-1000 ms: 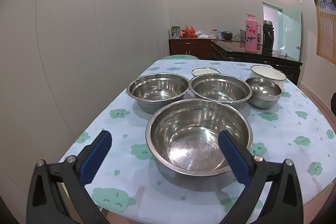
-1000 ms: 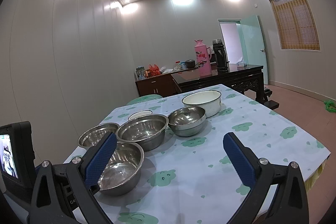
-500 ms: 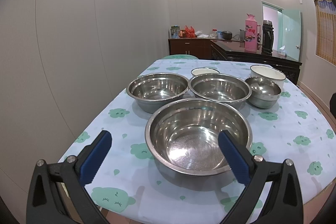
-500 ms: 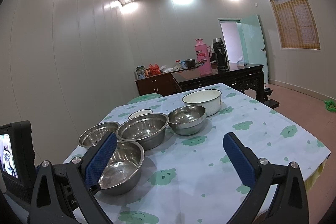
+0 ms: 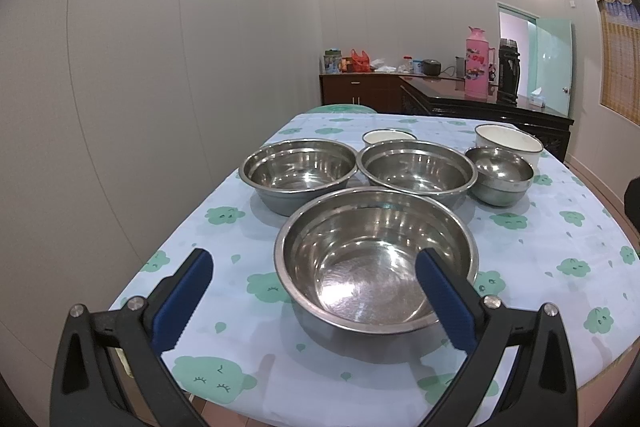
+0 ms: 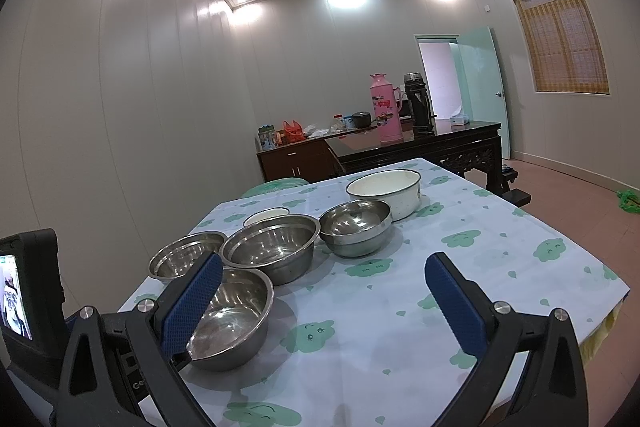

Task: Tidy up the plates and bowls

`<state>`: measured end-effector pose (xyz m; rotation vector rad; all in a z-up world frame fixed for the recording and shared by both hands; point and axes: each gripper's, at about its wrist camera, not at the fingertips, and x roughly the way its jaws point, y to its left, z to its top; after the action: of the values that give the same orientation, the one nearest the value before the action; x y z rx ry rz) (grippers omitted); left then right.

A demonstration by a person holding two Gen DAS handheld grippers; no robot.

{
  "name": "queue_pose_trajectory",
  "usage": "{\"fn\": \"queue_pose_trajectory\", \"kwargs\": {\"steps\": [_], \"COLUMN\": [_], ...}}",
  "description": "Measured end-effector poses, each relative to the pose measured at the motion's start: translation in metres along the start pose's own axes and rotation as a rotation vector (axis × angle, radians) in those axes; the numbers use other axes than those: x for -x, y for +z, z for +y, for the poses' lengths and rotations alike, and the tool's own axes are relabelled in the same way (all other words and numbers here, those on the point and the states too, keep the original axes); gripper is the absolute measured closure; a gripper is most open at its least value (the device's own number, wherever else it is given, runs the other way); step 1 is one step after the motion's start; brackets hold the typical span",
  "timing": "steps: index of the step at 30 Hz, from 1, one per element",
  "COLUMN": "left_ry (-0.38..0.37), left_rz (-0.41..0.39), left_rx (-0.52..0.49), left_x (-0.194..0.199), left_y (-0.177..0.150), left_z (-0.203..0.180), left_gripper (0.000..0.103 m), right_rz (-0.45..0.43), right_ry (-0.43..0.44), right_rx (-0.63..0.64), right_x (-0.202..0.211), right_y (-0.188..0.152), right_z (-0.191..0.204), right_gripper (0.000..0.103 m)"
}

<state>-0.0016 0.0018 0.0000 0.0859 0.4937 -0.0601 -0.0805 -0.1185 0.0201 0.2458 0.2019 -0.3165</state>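
Steel bowl [image 5: 376, 259] between left tongs [image 5: 314, 301]

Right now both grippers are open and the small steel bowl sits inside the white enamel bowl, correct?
Not quite. The small steel bowl sits on the tablecloth in front of the white enamel bowl, not inside it, as the right wrist view shows. Both grippers are open.

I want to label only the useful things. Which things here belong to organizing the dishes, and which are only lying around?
For the job: four steel bowls, large white bowl, small white bowl.

Just lying about: pink flask, black flask, red bag, tissue box.
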Motion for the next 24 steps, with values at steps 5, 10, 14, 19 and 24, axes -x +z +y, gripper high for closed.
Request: {"fn": "queue_pose_trajectory", "kwargs": {"steps": [5, 10, 14, 19, 24], "left_ry": [0.001, -0.003, -0.004, 0.002, 0.008], "left_rz": [0.003, 0.018, 0.03, 0.03, 0.044], "left_rx": [0.001, 0.002, 0.002, 0.004, 0.033], "left_x": [0.001, -0.006, -0.014, -0.023, -0.035], "left_y": [-0.001, -0.003, -0.003, -0.002, 0.003], "left_z": [-0.002, -0.001, 0.002, 0.014, 0.033], "left_gripper": [0.0, 0.0, 0.0, 0.0, 0.001], "right_rz": [0.0, -0.006, 0.012, 0.043, 0.093], "right_ry": [0.0, -0.001, 0.001, 0.024, 0.05], "right_rx": [0.001, 0.007, 0.011, 0.052, 0.105], "right_x": [0.0, -0.001, -0.007, -0.02, -0.038], "right_y": [-0.001, -0.002, -0.005, -0.006, -0.005], "right_z": [-0.001, -0.002, -0.002, -0.001, 0.001], "right_gripper": [0.0, 0.0, 0.0, 0.0, 0.001]}}
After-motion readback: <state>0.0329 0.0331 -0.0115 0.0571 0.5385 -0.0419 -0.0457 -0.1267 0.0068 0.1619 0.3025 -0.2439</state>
